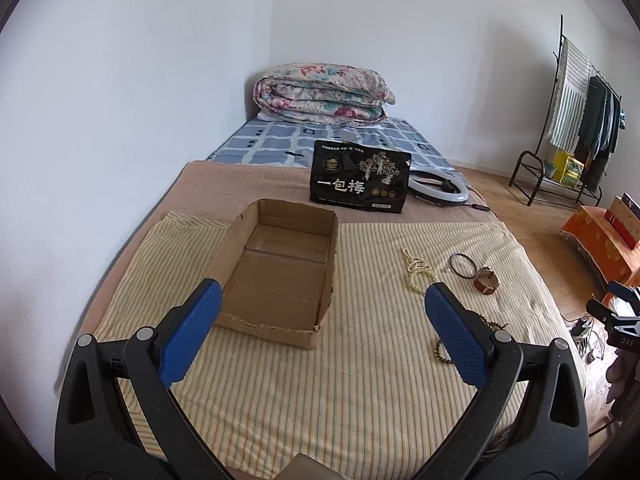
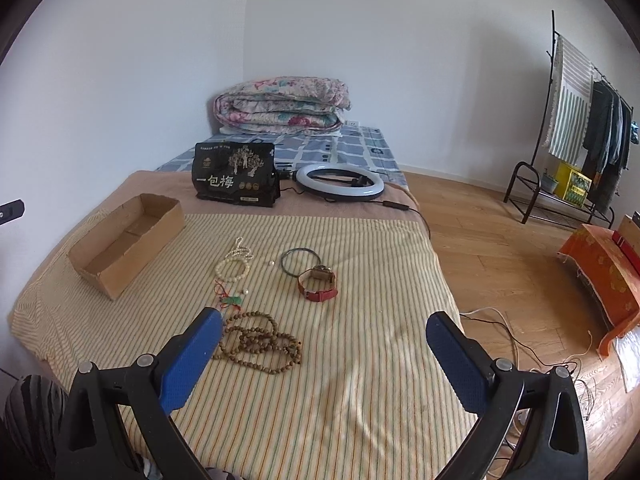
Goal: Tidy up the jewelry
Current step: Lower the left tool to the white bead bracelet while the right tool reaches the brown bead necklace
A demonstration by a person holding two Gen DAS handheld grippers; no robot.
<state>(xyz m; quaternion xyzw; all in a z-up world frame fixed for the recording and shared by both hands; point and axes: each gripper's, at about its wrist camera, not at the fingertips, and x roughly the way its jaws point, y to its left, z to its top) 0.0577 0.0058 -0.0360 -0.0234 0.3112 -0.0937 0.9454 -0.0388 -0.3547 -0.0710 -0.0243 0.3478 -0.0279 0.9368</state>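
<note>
Both grippers, left [image 1: 322, 304] and right [image 2: 324, 330], hover spread and empty over a bed; right of the empty box [image 2: 124, 240] lie limp, light beads [image 2: 260, 344], best pinched at a bunched loop.

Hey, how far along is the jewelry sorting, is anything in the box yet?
Nothing looks done yet: the cardboard box is empty. Nothing is in hand either; the left gripper and right gripper are both open and holding nothing. Everything is left: the wooden bead strand, pearl bracelet, green pendant, dark bangle and red-strap watch all lie on the striped blanket.
</note>
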